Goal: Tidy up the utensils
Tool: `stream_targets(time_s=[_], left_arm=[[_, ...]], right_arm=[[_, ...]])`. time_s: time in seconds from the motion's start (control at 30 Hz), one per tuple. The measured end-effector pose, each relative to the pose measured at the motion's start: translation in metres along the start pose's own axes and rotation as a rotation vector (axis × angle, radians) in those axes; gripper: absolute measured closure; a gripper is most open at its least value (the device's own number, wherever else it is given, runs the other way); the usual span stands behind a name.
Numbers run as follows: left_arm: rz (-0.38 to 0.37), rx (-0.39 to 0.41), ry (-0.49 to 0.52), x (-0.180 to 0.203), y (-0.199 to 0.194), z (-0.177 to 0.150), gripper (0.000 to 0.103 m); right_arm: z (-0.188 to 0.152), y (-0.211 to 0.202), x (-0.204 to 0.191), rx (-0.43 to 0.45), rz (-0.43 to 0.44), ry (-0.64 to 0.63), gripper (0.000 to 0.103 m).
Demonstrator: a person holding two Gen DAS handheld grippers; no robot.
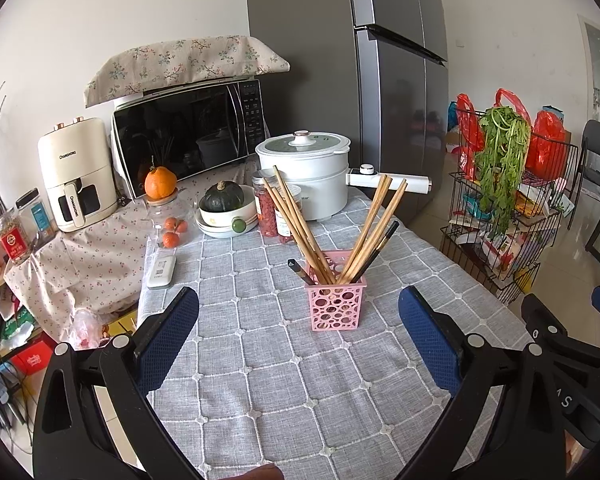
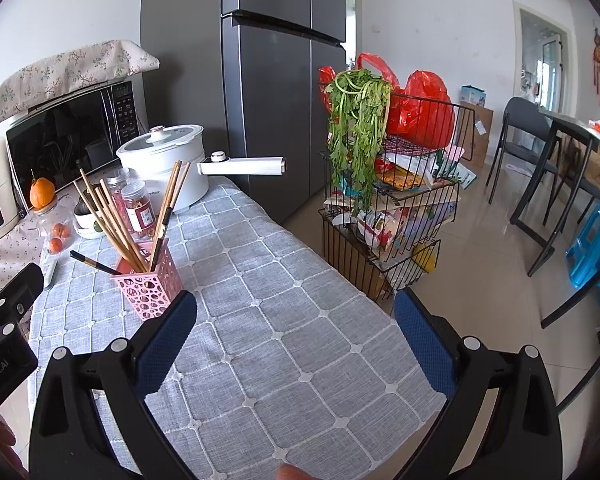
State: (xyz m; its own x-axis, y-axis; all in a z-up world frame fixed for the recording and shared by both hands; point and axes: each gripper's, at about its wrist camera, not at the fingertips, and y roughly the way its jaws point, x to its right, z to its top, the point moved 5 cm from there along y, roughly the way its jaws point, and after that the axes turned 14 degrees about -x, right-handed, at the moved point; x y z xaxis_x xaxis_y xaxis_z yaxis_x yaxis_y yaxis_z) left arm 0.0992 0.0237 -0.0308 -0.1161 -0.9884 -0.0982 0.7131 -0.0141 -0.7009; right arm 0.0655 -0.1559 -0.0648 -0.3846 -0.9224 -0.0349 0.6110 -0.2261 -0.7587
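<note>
A pink perforated holder [image 1: 335, 304] stands upright on the grey checked tablecloth [image 1: 260, 380]. Several wooden chopsticks [image 1: 296, 228] and two dark ones lean out of it. It also shows in the right wrist view [image 2: 150, 290], at the left. My left gripper [image 1: 299, 322] is open and empty, its blue pads either side of the holder and nearer the camera. My right gripper [image 2: 295, 324] is open and empty over bare cloth near the table's right edge, to the right of the holder. The right gripper's body shows at the right edge of the left wrist view.
Behind the holder stand two jars [image 1: 274, 210], a white electric pot [image 1: 306, 172] with a long handle, a bowl with a green squash [image 1: 224, 208], a microwave [image 1: 188, 132] and an air fryer [image 1: 76, 172]. A wire rack [image 2: 392, 208] with greens stands right of the table.
</note>
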Motion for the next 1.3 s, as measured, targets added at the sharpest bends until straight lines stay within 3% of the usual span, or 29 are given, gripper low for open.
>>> stream_targets(time_s=[0.93, 1.17, 1.3], left_arm=[[0.002, -0.003, -0.001, 0.001, 0.001, -0.001, 0.007], [-0.142, -0.084, -0.005, 0.000, 0.011, -0.005, 0.007], [-0.126, -0.060, -0.035, -0.007, 0.010, -0.005, 0.009]], right_arm=[[-0.001, 0.003, -0.001, -0.010, 0.003, 0.002, 0.007], [-0.003, 0.006, 0.000, -0.025, 0.011, 0.007, 0.007], [-0.003, 0.008, 0.001, -0.041, 0.020, 0.012, 0.007]])
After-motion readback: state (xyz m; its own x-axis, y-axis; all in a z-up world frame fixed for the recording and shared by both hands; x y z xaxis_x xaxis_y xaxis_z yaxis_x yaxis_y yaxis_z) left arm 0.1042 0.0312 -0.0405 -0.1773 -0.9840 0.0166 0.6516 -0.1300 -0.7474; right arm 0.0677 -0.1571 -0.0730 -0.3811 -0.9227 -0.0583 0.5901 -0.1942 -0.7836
